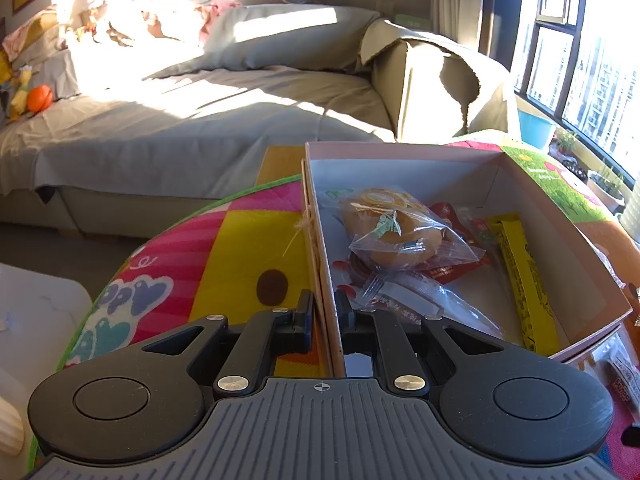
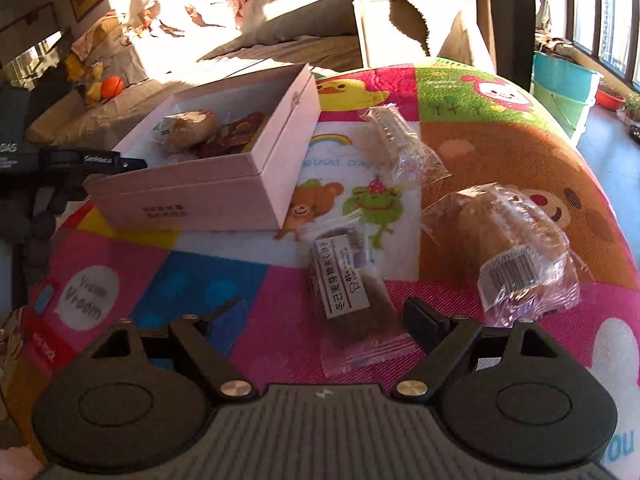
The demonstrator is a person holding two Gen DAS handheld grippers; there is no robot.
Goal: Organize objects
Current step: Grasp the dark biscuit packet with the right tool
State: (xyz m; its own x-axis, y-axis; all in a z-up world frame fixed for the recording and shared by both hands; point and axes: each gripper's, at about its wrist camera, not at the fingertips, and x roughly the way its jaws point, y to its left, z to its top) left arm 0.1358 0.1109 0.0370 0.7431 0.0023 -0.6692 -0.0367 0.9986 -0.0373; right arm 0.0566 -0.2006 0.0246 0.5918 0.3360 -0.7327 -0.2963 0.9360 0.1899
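An open pink box [image 1: 400,152] sits on the colourful play mat [image 1: 224,248]. My left gripper [image 1: 325,312] is shut on the box's near left wall. Inside lie a bagged bun [image 1: 394,232], a yellow bar [image 1: 524,280] and red and white packets. In the right wrist view the pink box [image 2: 192,196] is at the left. My right gripper [image 2: 326,316] stands open low over the mat. A dark snack packet [image 2: 348,300] with a white label lies between its fingers, untouched by the pads. A second bagged bun [image 2: 516,256] lies right of it, and a clear packet [image 2: 396,140] farther back.
A bed [image 1: 200,120] with grey covers runs behind the mat, and a torn cardboard box [image 1: 440,80] stands at its right end. A blue bucket [image 1: 536,128] and plant pots sit by the window. The mat's edge drops off at the left beside a white surface [image 1: 36,312].
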